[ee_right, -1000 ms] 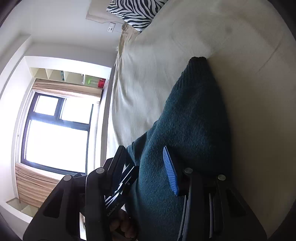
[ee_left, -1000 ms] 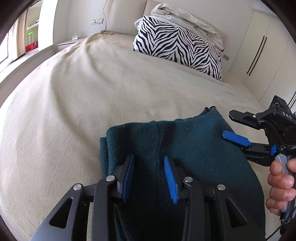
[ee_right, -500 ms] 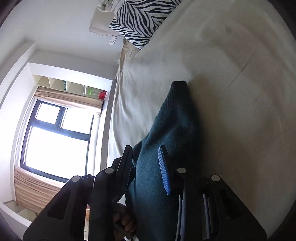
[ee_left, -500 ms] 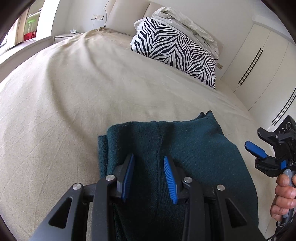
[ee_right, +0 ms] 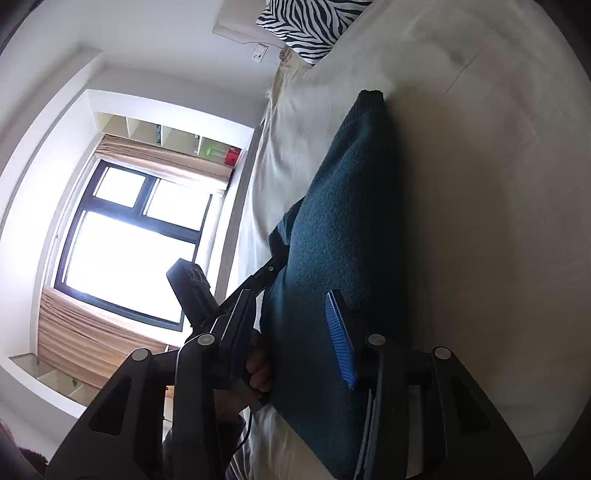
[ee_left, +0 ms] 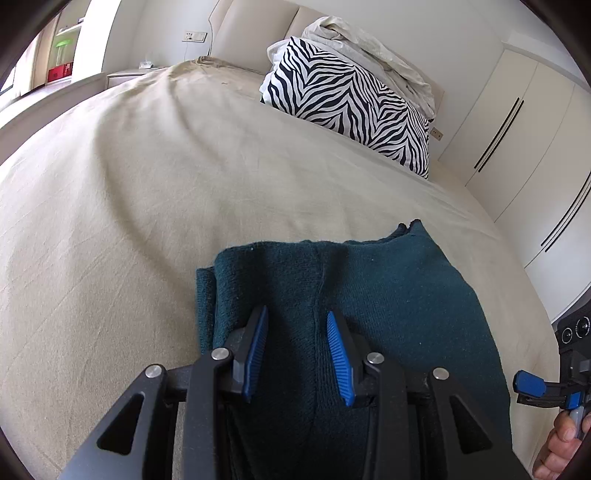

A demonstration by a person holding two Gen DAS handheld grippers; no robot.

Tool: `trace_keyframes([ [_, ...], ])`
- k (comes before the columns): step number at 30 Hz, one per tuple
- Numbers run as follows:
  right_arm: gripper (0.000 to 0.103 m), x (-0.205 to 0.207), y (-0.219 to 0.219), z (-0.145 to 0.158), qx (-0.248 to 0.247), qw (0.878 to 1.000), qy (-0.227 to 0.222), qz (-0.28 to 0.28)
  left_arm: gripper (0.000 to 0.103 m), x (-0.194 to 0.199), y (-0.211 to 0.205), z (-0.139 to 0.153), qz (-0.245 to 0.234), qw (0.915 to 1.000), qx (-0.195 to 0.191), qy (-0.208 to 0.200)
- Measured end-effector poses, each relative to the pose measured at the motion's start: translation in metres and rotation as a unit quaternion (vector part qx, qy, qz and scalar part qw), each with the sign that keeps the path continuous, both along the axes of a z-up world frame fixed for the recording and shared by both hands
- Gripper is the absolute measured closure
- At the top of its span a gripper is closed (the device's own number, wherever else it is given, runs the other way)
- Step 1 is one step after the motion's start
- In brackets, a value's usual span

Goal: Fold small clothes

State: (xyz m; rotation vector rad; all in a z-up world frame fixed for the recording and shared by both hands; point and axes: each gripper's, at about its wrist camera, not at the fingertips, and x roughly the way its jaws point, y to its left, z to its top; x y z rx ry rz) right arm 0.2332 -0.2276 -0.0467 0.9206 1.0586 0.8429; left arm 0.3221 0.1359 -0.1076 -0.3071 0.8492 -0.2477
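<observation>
The right gripper [ee_left: 532,386] has been drawn to the frame's lower right, jaws just spread, empty. The folded green garment [ee_left: 388,295], bottom centre on the bed [ee_left: 147,184], is straddled by the left gripper [ee_left: 297,350], jaws parted; this fold seems finished.

We look along our right gripper [ee_right: 291,332], rolled on its side, whose jaws have just been opening and stand apart with the dark green folded garment [ee_right: 343,229] showing between them. The garment lies near the bed's [ee_right: 480,184] edge. Our left gripper [ee_right: 258,280] reaches onto its window-side edge. A zebra-striped pillow [ee_right: 306,26] sits at the bed's head, a bright window [ee_right: 125,240] beyond.
</observation>
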Motion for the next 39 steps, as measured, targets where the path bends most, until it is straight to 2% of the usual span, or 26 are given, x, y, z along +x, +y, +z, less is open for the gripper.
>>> trace_keyframes([
  [3,0.047,-0.015,0.031,-0.004,-0.037,0.998,-0.016,0.055,0.067,0.000,0.000,0.000,0.000,1.0000,0.001,0.000],
  [5,0.047,-0.021,0.041,-0.033,-0.087,0.994,0.017,0.067,0.067,-0.001,0.000,0.000,-0.001,1.0000,0.000,0.000],
  [7,0.055,-0.028,0.031,-0.050,-0.062,0.996,0.010,0.056,0.067,-0.002,0.000,0.000,-0.002,1.0000,0.002,-0.002],
  [10,0.055,-0.034,0.015,-0.055,-0.035,0.998,0.019,0.042,0.067,-0.001,0.001,0.000,-0.001,1.0000,-0.001,-0.001],
  [15,0.054,-0.047,-0.006,-0.054,-0.023,0.999,0.032,0.024,0.067,-0.001,0.002,0.002,0.000,1.0000,-0.001,0.000],
  [17,0.052,-0.052,-0.017,-0.046,-0.036,0.999,0.033,0.001,0.067,-0.002,0.006,0.004,0.004,0.9999,-0.017,0.002],
  [19,0.051,-0.056,-0.033,-0.038,-0.052,0.998,0.024,-0.012,0.067,-0.007,0.016,0.011,0.011,0.9987,-0.049,0.012],
  [22,0.046,-0.046,-0.039,-0.026,-0.080,0.996,0.013,-0.025,0.060,-0.028,0.033,0.031,0.023,0.9973,-0.068,0.012],
  [24,0.046,-0.033,-0.039,-0.020,-0.088,0.996,0.005,-0.027,0.035,-0.045,0.047,0.046,0.045,0.9976,-0.052,-0.008],
  [25,0.046,-0.026,-0.038,-0.019,-0.092,0.995,0.003,-0.029,0.032,-0.051,0.056,0.050,0.051,0.9974,-0.049,-0.013],
  [26,0.044,-0.017,-0.035,-0.021,-0.091,0.995,0.001,-0.028,0.031,-0.053,0.065,0.049,0.054,0.9972,-0.052,-0.005],
  [29,0.040,0.010,-0.023,-0.027,-0.102,0.994,0.021,-0.026,0.031,-0.051,0.084,0.031,0.056,0.9944,-0.071,0.056],
  [31,0.040,0.026,-0.010,-0.034,-0.108,0.994,0.032,-0.014,0.032,-0.050,0.081,0.019,0.035,0.9925,-0.079,0.087],
  [34,0.040,0.047,0.012,-0.044,-0.131,0.990,0.052,0.008,0.032,-0.054,0.066,0.013,0.007,0.9912,-0.087,0.100],
  [36,0.041,0.054,0.024,-0.055,-0.148,0.987,0.063,0.016,0.032,-0.055,0.057,0.013,0.000,0.9915,-0.079,0.103],
  [39,0.039,0.060,0.037,-0.051,-0.154,0.986,0.053,0.019,0.035,-0.054,0.046,0.012,-0.013,0.9903,-0.073,0.117],
])
